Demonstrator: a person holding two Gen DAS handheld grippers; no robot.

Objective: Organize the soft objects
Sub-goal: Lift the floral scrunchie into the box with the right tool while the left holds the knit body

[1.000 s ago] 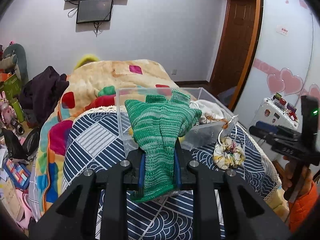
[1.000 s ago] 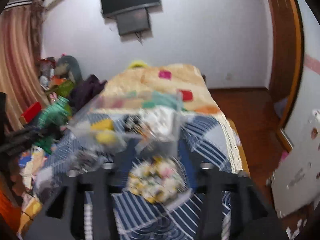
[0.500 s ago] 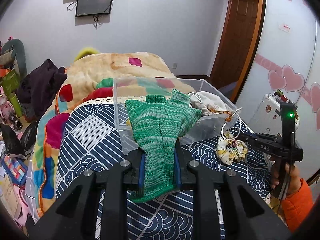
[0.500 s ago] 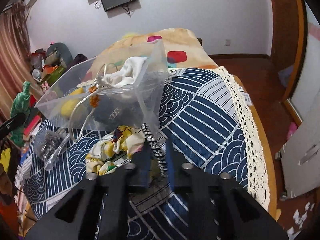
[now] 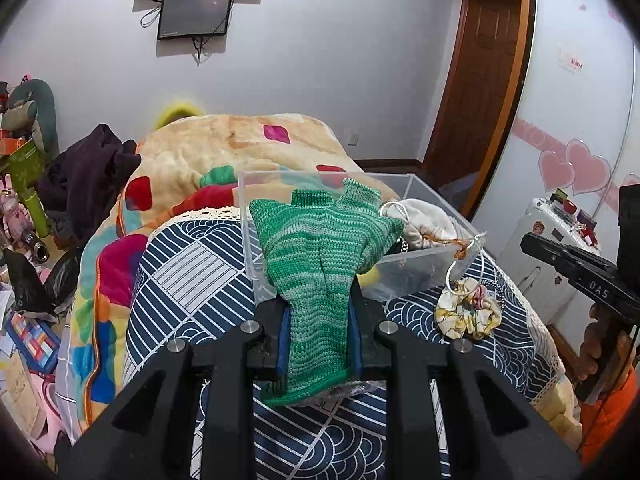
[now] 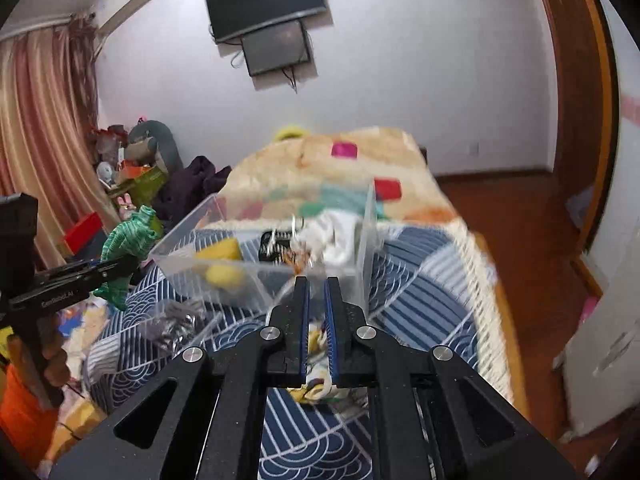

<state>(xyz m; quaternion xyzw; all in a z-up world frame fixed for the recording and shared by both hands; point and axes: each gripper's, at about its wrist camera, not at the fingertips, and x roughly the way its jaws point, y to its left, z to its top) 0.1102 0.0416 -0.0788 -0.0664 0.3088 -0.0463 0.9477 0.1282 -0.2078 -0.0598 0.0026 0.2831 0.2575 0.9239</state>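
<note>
Still clamping the glove (image 5: pixel 320 248) in the left hand-held gripper (image 5: pixel 318 308). Lifting the nearly closed, empty right hand-held gripper (image 6: pixel 316 284) off the scrunchie (image 5: pixel 468 314), leaving it unboxed.

The right gripper (image 6: pixel 316 320) now sits higher and nearer, drawn back from the clear bin (image 6: pixel 256 268). The floral scrunchie (image 6: pixel 314 390) now lies below its narrow-set fingers.
</note>
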